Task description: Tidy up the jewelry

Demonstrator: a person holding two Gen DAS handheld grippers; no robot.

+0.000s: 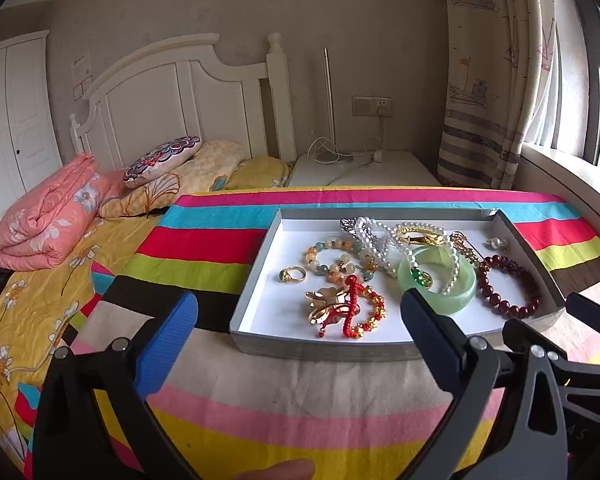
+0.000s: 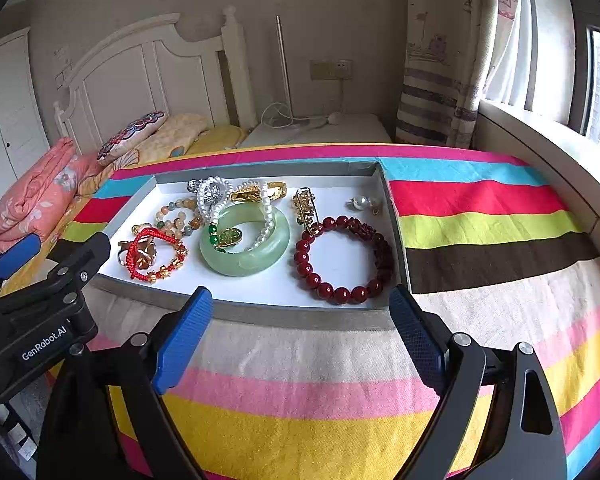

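Both spread wide, clamping nothing: left hand-held gripper [image 1: 300, 320] low at the tray's 7 o'clock corner, right hand-held gripper [image 2: 300, 308] at its 5 o'clock edge. Just past them, grey tray [image 2: 260, 314] on the striped surface [image 2: 500, 248], jewelry piled inside: green bangle [image 2: 245, 258] center, dark red bead bracelet [image 2: 342, 294] at 3 o'clock, red cord bracelet [image 2: 134, 260] at 9.

Open right tongs [image 2: 300, 312] before grey tray [image 2: 260, 314], jade bangle [image 2: 245, 258], red bead bracelet [image 2: 342, 260]

jade bangle [image 1: 440, 280] partly behind left claw [image 1: 300, 312], wardrobe [image 1: 4, 120] cropped
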